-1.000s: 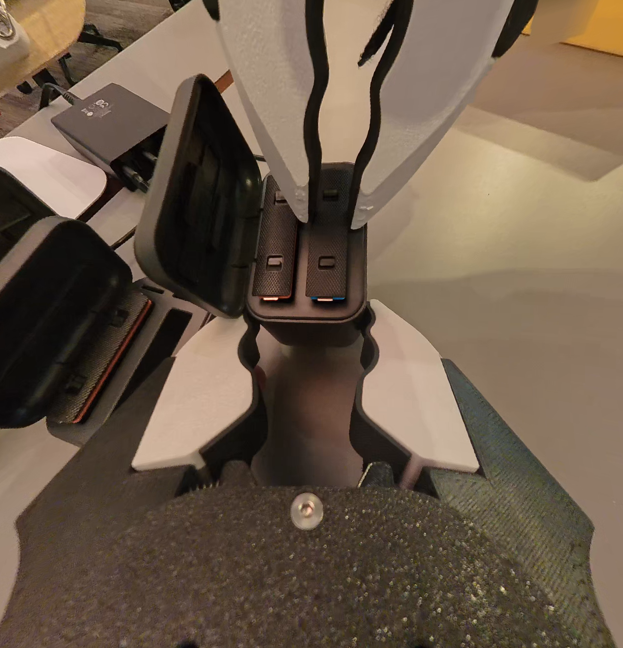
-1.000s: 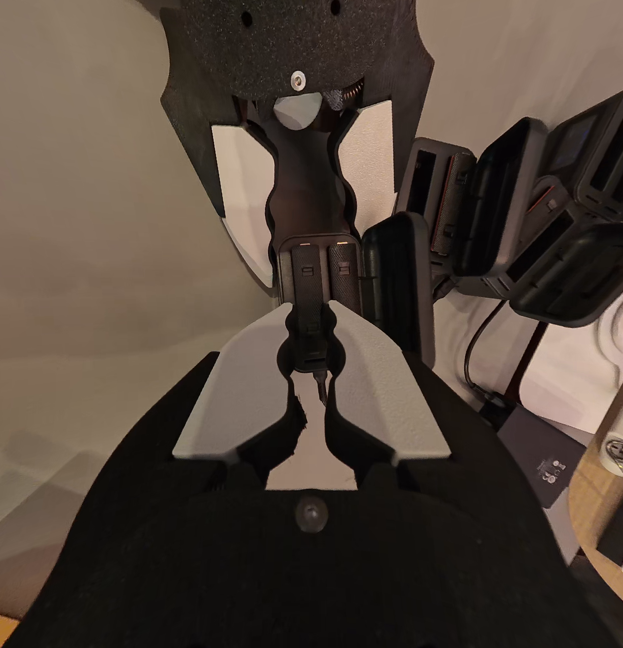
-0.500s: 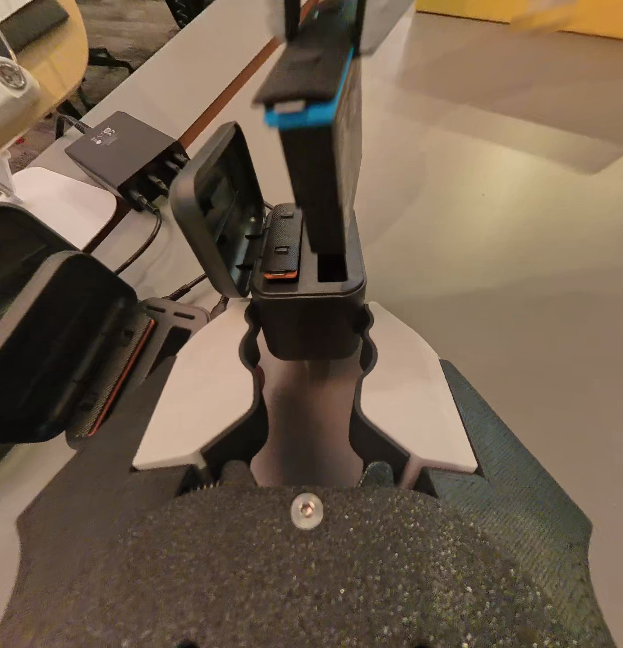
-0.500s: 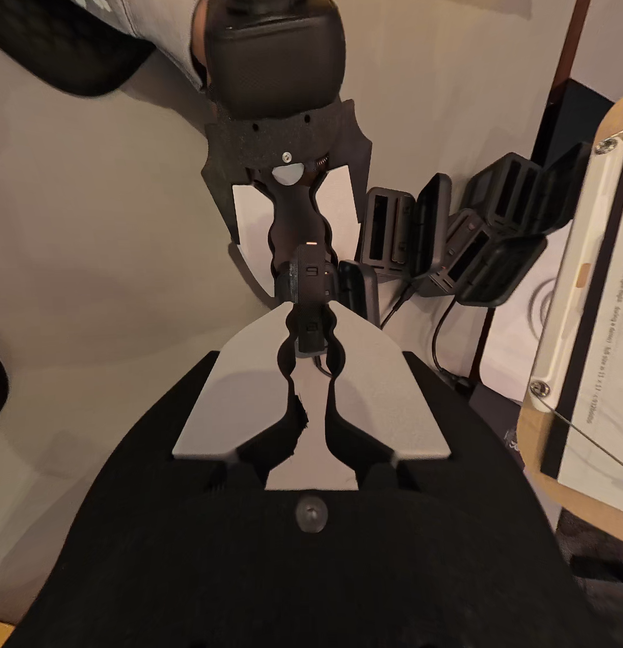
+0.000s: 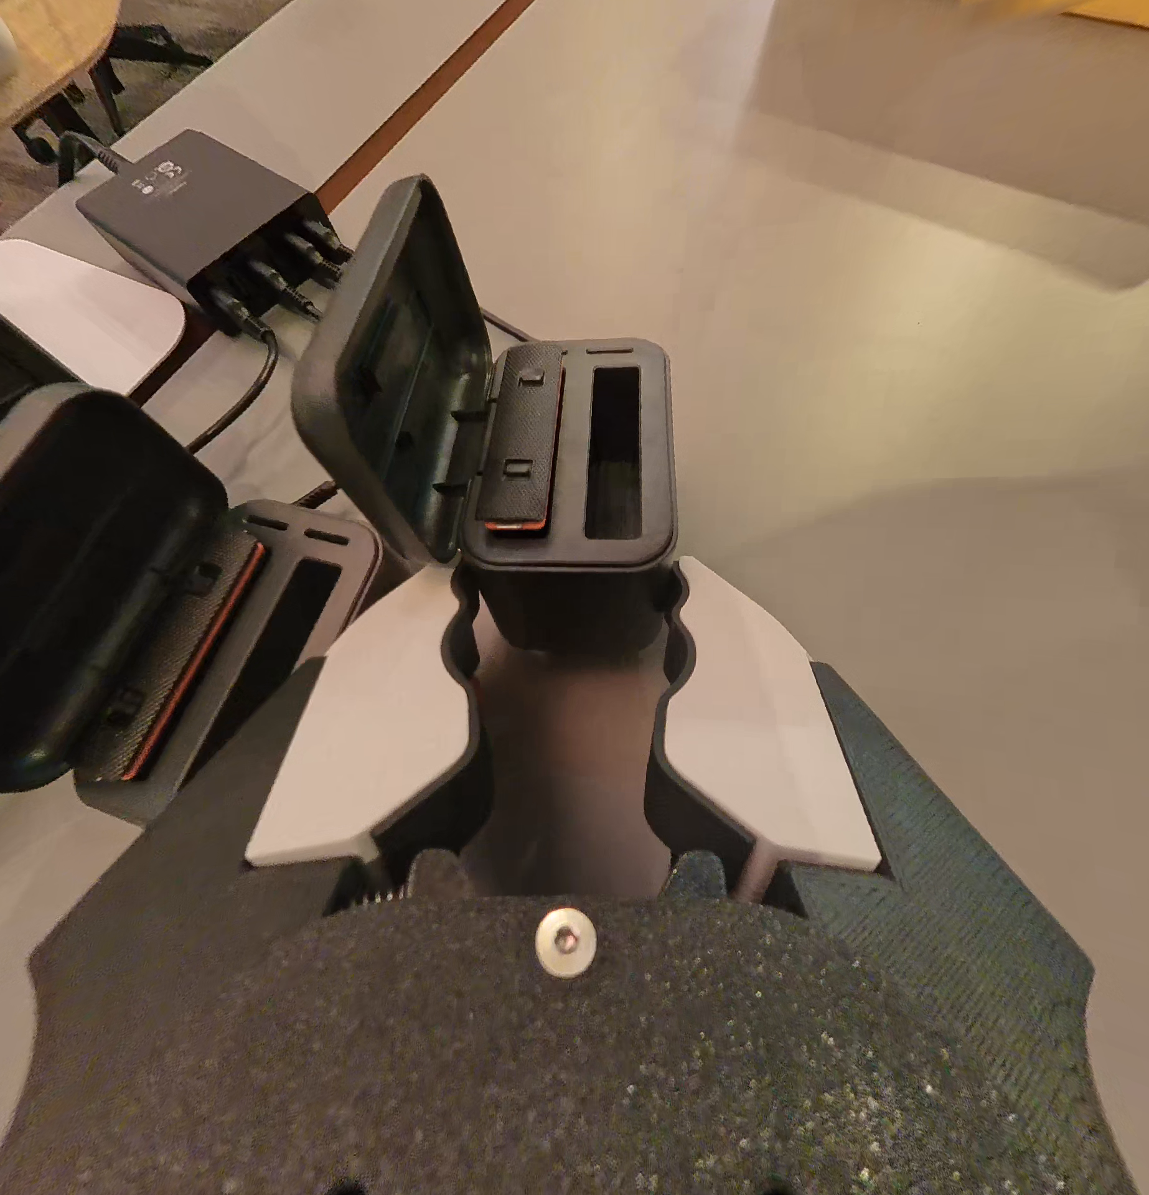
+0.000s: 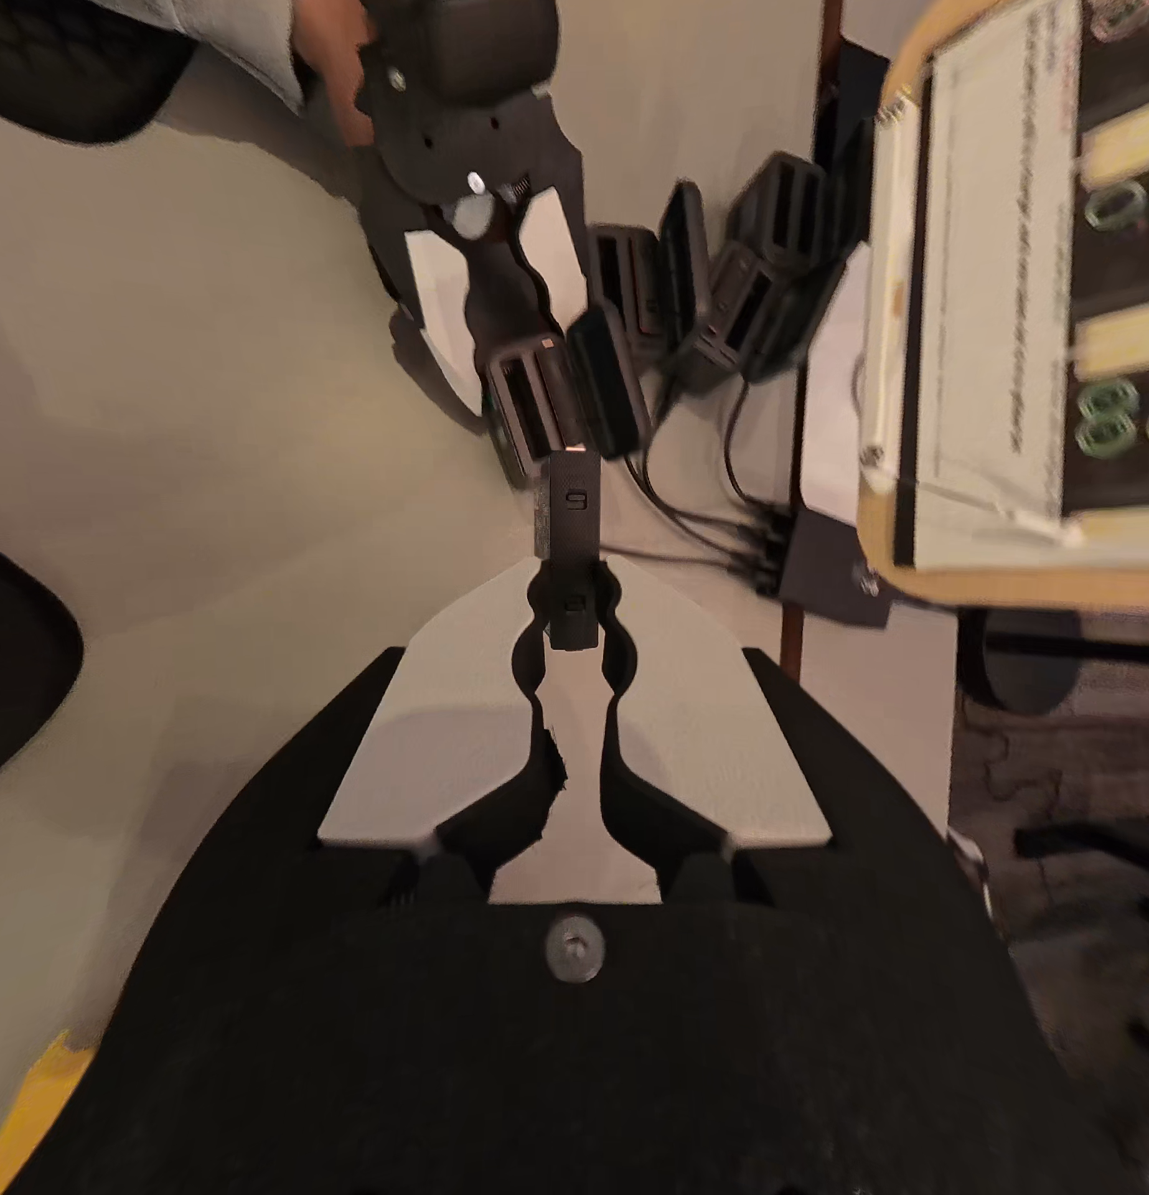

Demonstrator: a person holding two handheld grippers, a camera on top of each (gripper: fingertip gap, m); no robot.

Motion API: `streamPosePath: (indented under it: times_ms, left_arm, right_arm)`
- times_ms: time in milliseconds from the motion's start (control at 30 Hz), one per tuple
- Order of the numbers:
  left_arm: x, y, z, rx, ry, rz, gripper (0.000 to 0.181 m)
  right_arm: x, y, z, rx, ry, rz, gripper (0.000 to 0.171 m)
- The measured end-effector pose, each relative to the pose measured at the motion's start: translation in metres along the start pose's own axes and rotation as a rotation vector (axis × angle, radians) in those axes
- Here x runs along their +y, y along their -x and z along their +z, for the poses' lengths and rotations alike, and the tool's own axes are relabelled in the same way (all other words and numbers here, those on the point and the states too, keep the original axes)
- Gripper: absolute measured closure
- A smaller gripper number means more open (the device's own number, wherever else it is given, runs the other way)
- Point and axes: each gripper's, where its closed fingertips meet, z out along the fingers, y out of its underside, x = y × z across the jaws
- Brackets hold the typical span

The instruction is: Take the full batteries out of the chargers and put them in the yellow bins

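Pale table (image 5: 882,452), open chargers (image 5: 572,517), power hub (image 5: 190,220), cables (image 5: 248,394)

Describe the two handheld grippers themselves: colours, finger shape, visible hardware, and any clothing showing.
Both match: the left gripper and right gripper have white, wedge-shaped fingers with wavy black inner pads, on a speckled black winged body with a silver screw. No cables show on them. Behind the left gripper, a light sleeve shows.

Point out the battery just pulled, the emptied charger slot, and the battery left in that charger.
Pulled battery (image 6: 567,517), right wrist view: its textured face.
Empty slot (image 5: 614,452), left wrist view: its dark opening.
Remaining battery (image 5: 520,446), left wrist view: its top.
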Motion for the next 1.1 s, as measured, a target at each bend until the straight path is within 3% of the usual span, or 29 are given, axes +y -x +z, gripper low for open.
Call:
streamPosePath:
  times_ms: [33,300,467,567,733,900,1100]
  left_arm:
    - [0.002,0.000,0.001,0.000,0.006,-0.002,0.125]
    - [0.006,0.000,0.003,-0.011,0.032,0.001,0.125]
    - [0.007,0.001,0.004,-0.018,0.036,-0.002,0.124]
    - [0.007,0.002,0.004,-0.031,0.035,-0.002,0.122]
    - [0.008,0.003,0.002,-0.056,0.030,-0.004,0.121]
    - [0.006,0.006,-0.002,-0.095,0.010,0.000,0.125]
    - [0.006,0.008,-0.003,-0.107,0.001,-0.004,0.126]
  right_arm:
    - [0.010,-0.002,-0.012,0.028,0.010,0.024,0.159]
    - [0.119,-0.005,-0.115,0.262,0.170,0.255,0.158]
    - [0.201,0.015,-0.149,0.333,0.309,0.399,0.158]
    - [0.245,0.032,-0.147,0.329,0.383,0.456,0.158]
    - [0.300,0.062,-0.110,0.258,0.447,0.509,0.158]
    - [0.320,0.064,-0.075,0.253,0.485,0.459,0.158]
    - [0.335,0.059,-0.064,0.229,0.596,0.393,0.158]
